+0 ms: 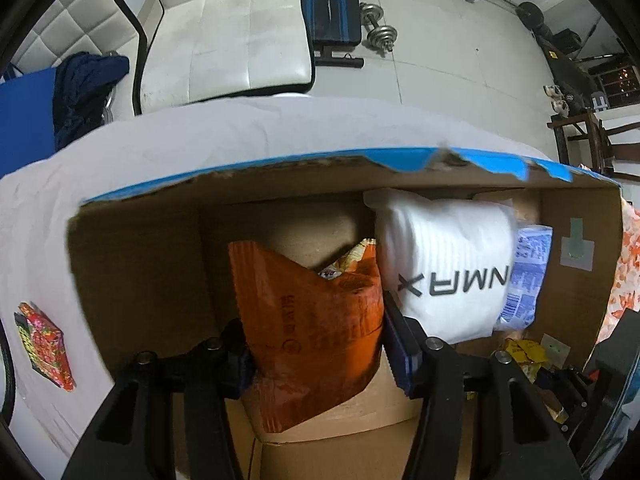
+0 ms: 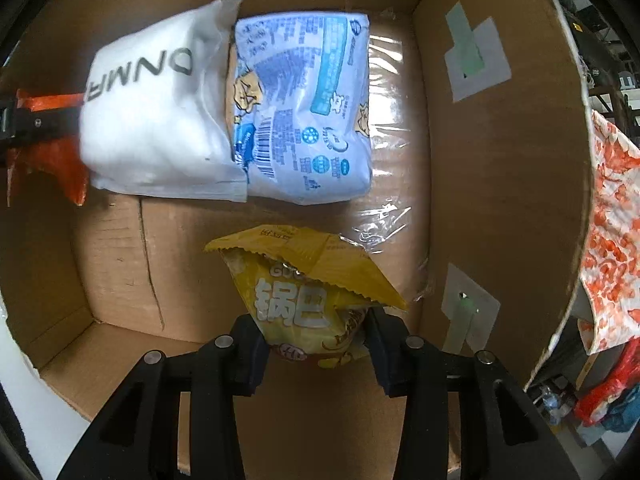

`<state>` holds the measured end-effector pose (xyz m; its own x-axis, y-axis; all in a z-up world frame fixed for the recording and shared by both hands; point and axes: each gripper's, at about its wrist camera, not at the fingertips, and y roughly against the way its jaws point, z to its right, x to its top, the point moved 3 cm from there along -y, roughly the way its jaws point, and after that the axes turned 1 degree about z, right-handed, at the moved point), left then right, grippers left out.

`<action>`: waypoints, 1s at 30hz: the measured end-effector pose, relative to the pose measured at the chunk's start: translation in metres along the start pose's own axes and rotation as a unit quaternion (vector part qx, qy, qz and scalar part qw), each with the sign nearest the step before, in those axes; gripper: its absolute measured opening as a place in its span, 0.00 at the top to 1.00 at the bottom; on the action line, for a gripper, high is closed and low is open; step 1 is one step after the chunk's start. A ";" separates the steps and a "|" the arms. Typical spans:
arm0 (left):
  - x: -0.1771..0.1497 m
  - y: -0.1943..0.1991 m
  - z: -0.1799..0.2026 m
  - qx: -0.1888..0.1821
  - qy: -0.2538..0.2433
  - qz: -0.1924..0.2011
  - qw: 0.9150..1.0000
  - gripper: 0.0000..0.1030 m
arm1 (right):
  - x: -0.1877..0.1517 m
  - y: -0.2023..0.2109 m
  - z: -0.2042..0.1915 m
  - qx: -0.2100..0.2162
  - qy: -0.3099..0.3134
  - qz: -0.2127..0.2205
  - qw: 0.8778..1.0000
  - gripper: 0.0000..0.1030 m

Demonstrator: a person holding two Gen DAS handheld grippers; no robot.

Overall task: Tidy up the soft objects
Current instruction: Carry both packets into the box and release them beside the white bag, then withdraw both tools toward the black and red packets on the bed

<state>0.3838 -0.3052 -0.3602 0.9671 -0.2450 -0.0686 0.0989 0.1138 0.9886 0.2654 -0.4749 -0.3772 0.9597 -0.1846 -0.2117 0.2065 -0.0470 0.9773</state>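
My left gripper [image 1: 320,360] is shut on an orange snack bag [image 1: 316,320] and holds it inside an open cardboard box [image 1: 140,264]. My right gripper [image 2: 316,344] is shut on a yellow snack bag [image 2: 304,292] low inside the same box [image 2: 500,160]. A white soft pack with black letters [image 1: 444,264] lies in the box, also in the right wrist view [image 2: 156,120]. A light blue printed pack [image 2: 308,112] lies beside it, also in the left wrist view [image 1: 524,276]. The orange bag [image 2: 52,152] and the left gripper show at the left edge of the right wrist view.
The box stands on a white cloth-covered table [image 1: 200,136]. A small red floral packet [image 1: 44,344] lies on the cloth left of the box. An orange-and-white patterned cloth [image 2: 608,232] hangs beyond the box's right wall. A white chair [image 1: 232,28] and dumbbells [image 1: 378,26] are behind the table.
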 end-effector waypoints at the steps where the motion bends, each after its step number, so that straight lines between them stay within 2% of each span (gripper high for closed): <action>1: 0.001 -0.003 -0.001 -0.002 0.002 -0.004 1.000 0.47 | -0.003 -0.001 0.001 -0.001 0.000 -0.003 1.000 0.55; 3: 0.002 -0.010 -0.004 -0.001 0.012 -0.017 1.000 0.47 | -0.002 -0.002 -0.001 0.000 -0.002 -0.007 1.000 0.47; 4: 0.004 -0.012 -0.005 -0.004 0.017 -0.021 1.000 0.47 | -0.005 -0.002 -0.002 0.002 -0.002 -0.009 1.000 0.40; 7: 0.005 -0.011 -0.008 -0.020 0.030 -0.020 0.999 0.45 | -0.006 -0.001 -0.003 0.008 -0.005 -0.008 1.000 0.36; 11: 0.003 -0.002 -0.004 -0.021 0.025 -0.011 0.999 0.33 | -0.010 0.006 -0.008 0.020 -0.007 -0.004 1.000 0.29; 13: 0.001 0.005 -0.001 -0.026 0.022 -0.007 0.999 0.26 | -0.014 0.013 -0.012 0.027 -0.006 0.001 1.000 0.22; 15: -0.001 0.014 0.000 -0.027 0.020 0.001 0.999 0.15 | -0.015 0.025 -0.017 0.029 -0.009 0.013 0.999 0.12; 16: -0.002 0.018 0.000 -0.027 0.018 0.005 0.999 0.13 | -0.017 0.031 -0.018 0.027 -0.007 0.021 0.999 0.10; 18: -0.005 0.030 0.000 -0.029 0.016 0.018 0.999 0.03 | -0.023 0.042 -0.020 0.027 -0.008 0.033 0.999 0.10; 19: -0.008 0.036 0.000 -0.028 0.014 0.025 0.999 0.02 | -0.026 0.049 -0.021 0.031 -0.011 0.040 0.999 0.09; 22: -0.016 0.052 0.004 -0.022 0.005 0.045 0.999 0.02 | -0.035 0.065 -0.021 0.036 -0.019 0.070 0.997 0.00; 30: -0.065 0.084 0.018 -0.001 -0.034 0.105 0.994 0.02 | -0.059 0.103 -0.010 0.031 -0.022 0.151 0.988 0.00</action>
<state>0.3247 -0.2973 -0.2704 0.9485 -0.2796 0.1488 -0.1030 0.1721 0.9797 0.2324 -0.4589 -0.2641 0.9661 -0.2427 0.0875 -0.1007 -0.0427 0.9940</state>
